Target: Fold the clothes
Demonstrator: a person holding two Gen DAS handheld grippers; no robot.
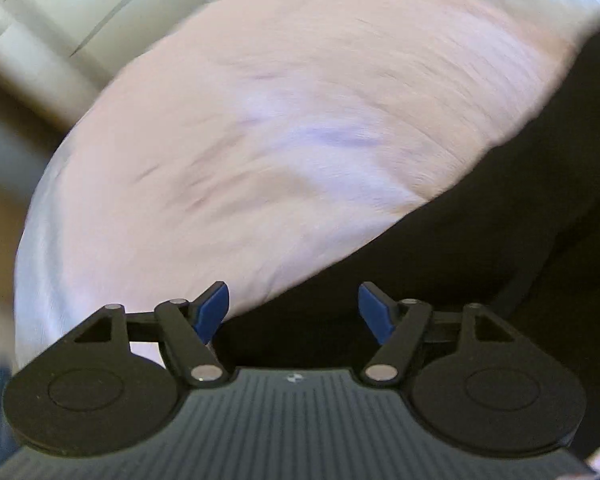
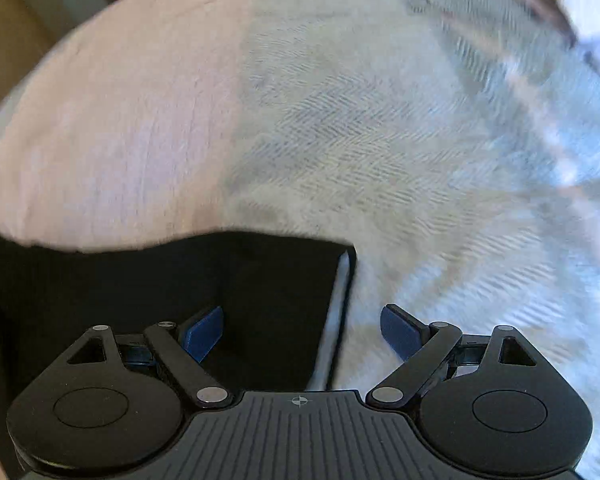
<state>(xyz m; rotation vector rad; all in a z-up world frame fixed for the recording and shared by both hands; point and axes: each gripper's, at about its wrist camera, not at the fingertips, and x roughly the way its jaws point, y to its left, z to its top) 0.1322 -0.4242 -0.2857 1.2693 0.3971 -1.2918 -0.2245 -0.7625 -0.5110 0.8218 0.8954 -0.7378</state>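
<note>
A black garment point(image 2: 160, 300) lies flat on the pink sheet point(image 1: 280, 120) of a bed, its edge beside a grey herringbone blanket point(image 2: 400, 140). Both the left gripper point(image 1: 294, 312) and right gripper point(image 2: 302, 334) hover over it, fingers spread wide, holding nothing. Whether a fold is coming or done, I can't judge.

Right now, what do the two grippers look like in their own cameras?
Both look alike. The left gripper and right gripper each have a dark grey ribbed body with a small crosshair mark, two round black discs, black link arms with silver pins, and two fingers with blue pads. No cables or sleeves show.
</note>
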